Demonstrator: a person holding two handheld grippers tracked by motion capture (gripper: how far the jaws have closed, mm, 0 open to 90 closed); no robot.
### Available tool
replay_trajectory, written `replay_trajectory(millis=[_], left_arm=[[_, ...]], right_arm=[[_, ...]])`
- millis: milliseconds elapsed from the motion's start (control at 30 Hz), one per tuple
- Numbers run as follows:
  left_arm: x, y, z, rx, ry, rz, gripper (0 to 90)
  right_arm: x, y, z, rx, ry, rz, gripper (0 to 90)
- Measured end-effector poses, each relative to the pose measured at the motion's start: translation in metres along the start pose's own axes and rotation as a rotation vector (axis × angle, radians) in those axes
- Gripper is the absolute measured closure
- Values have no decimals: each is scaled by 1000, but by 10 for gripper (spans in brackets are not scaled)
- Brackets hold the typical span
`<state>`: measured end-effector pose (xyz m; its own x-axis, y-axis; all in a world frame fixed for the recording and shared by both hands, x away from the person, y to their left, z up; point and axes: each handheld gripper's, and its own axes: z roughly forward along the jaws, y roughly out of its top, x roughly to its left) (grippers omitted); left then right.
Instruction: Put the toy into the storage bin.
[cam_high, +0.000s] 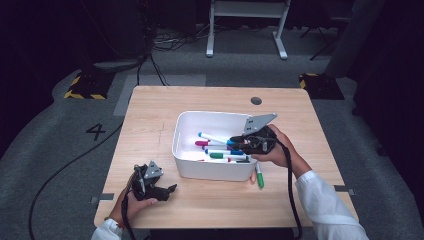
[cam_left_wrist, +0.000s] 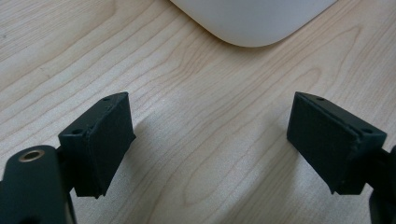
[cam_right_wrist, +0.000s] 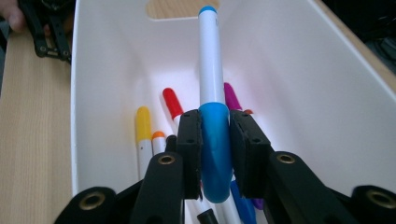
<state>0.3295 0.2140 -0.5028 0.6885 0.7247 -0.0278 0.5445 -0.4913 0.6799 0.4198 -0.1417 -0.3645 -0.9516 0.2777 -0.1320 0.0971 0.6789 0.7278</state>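
Right claw (cam_right_wrist: 215, 154) is clenching the blue marker (cam_right_wrist: 211, 84) by its cap over the bin (cam_right_wrist: 93, 93), marker running straight ahead along the bin's length; left claw (cam_left_wrist: 210, 140) is idling released on the surface (cam_left_wrist: 187, 93).

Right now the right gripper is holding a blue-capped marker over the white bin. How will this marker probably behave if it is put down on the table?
The blue-capped marker looks round and smooth, so it would probably roll on the flat table. Its straight body suggests it is stiff, not floppy. The right gripper clamps only the cap, so the glossy plastic might slip or pivot.
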Motion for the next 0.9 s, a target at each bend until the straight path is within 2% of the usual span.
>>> replay_trajectory(millis=[333,533,633,767,900], left_arm=[[0,0,0,0,6,-1,147],[0,0,0,-1,6,-1,147],[0,0,0,-1,7,-1,147],[0,0,0,-2,7,1,147],[-1,0,0,-1,7,-2,147]], right_arm=[[5,-3,18,146,51,-43,753],[5,-4,20,170,83,-48,750],[5,-4,19,163,76,-39,703],[4,-4,15,139,41,-16,622],[1,-5,1,67,-10,15,562]])
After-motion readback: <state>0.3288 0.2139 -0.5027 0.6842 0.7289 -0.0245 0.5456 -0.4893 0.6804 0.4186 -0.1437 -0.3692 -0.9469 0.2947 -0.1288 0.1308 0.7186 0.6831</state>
